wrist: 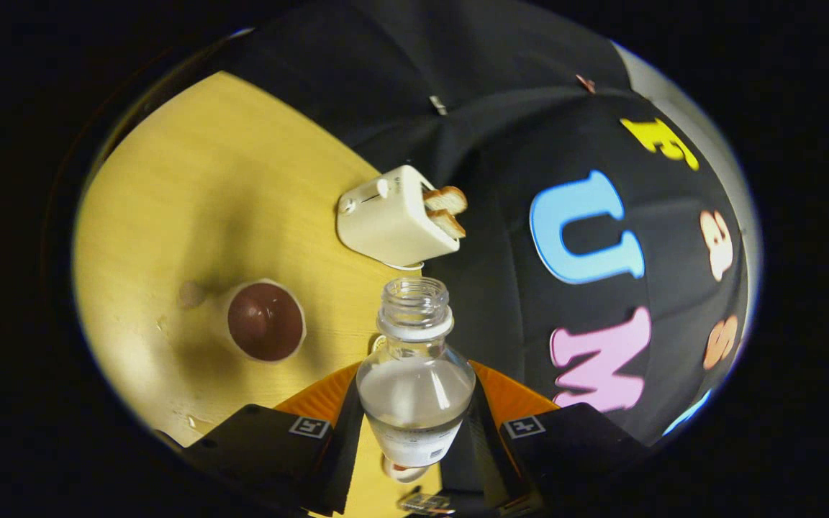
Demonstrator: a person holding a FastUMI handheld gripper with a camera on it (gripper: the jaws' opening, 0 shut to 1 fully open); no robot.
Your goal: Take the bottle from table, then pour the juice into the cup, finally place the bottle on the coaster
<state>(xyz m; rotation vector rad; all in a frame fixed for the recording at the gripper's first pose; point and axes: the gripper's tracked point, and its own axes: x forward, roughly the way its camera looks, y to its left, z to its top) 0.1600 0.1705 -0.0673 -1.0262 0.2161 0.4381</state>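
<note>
In the gripper view, the gripper (415, 424) is closed around the body of a clear bottle (415, 374), one finger pressed to each side, so the bottle sits between the fingers with its open, capless neck pointing away along them. The scene is rolled hard over: the yellow desk (191, 187) stands like a wall on the left, which suggests the bottle is tipped well off upright, long axis near level with the desk. The cup (265, 321), a white one showing a dark brown inside, stands on the desk to the left of the bottle's mouth and apart from it, not under it. Pouring turns on bringing the mouth leftward over that rim. Beyond the mouth sits a cream toaster (394, 219) with bread in it. A pale round edge below the bottle may be the coaster, though it is too hidden to tell.
</note>
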